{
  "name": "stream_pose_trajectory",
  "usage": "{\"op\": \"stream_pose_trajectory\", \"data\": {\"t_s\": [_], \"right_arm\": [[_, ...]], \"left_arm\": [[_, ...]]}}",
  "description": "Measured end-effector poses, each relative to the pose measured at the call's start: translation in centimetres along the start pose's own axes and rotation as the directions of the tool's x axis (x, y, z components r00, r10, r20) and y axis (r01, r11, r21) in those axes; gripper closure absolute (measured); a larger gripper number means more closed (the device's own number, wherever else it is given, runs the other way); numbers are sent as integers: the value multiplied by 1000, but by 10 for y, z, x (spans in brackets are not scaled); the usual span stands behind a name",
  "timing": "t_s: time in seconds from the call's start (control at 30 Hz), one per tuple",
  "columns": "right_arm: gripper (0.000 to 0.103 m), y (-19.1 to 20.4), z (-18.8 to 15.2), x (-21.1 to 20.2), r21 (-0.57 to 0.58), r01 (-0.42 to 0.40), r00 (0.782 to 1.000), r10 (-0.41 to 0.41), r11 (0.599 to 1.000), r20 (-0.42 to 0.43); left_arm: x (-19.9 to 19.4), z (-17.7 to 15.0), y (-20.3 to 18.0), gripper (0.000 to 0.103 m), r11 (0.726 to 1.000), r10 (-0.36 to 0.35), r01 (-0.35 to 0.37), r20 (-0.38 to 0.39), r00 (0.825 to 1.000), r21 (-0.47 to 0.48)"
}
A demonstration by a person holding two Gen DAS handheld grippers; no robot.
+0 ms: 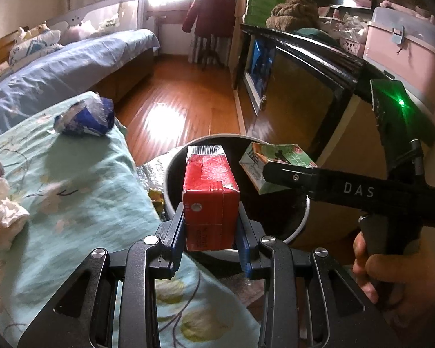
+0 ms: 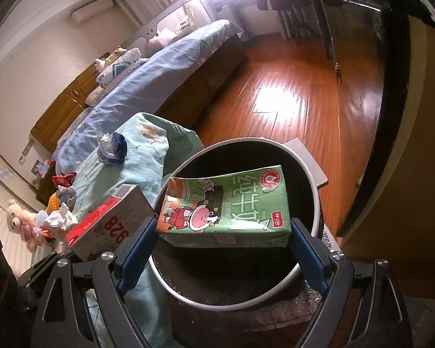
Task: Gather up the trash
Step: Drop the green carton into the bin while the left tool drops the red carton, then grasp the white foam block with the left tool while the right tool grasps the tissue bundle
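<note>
In the left wrist view, the left gripper is closed on a red carton, low in the centre of the frame, and holds it upright over the near rim of the round bin. To the right, the right gripper holds a green carton above the bin; a hand grips its handle at lower right. On the teal quilt at left lie a blue wrapper and crumpled paper.

In the right wrist view, the right gripper, jaws wide, clamps the green carton by its ends, over the bin in the centre. The red carton is at lower left, beside the bin rim. The blue wrapper lies on the quilt, left of centre.
</note>
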State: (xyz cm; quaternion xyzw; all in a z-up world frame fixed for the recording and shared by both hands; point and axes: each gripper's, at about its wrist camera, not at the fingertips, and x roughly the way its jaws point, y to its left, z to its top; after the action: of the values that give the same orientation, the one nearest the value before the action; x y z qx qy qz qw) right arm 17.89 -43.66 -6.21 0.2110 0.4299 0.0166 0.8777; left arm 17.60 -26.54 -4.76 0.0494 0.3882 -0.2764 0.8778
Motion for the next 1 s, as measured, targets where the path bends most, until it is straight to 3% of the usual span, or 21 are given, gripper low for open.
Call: {"op": "stream_pose_trajectory", "data": {"t_s": [0.07,0.23,0.53,1.0], "right_arm": [[12,-3,1,2,16,-7,1000,7,1000,-11],[12,-8,2,2,52,-10,1000,10,999,-14],[12,12,-7,-9,40,-35,999,35,999,7],[12,100,-36,-4,-90,-128,992,127,988,-20]], "left_arm": [[2,0,1,71,1000,2,-2,-13,1000,-4],[-5,-2,3,52,1000,14,-14,7,1000,-13],[-34,-26,34,47,995,61,-59,23,998,-84],[-93,-68,97,43,960,201,-181,78,977,-212]]}}
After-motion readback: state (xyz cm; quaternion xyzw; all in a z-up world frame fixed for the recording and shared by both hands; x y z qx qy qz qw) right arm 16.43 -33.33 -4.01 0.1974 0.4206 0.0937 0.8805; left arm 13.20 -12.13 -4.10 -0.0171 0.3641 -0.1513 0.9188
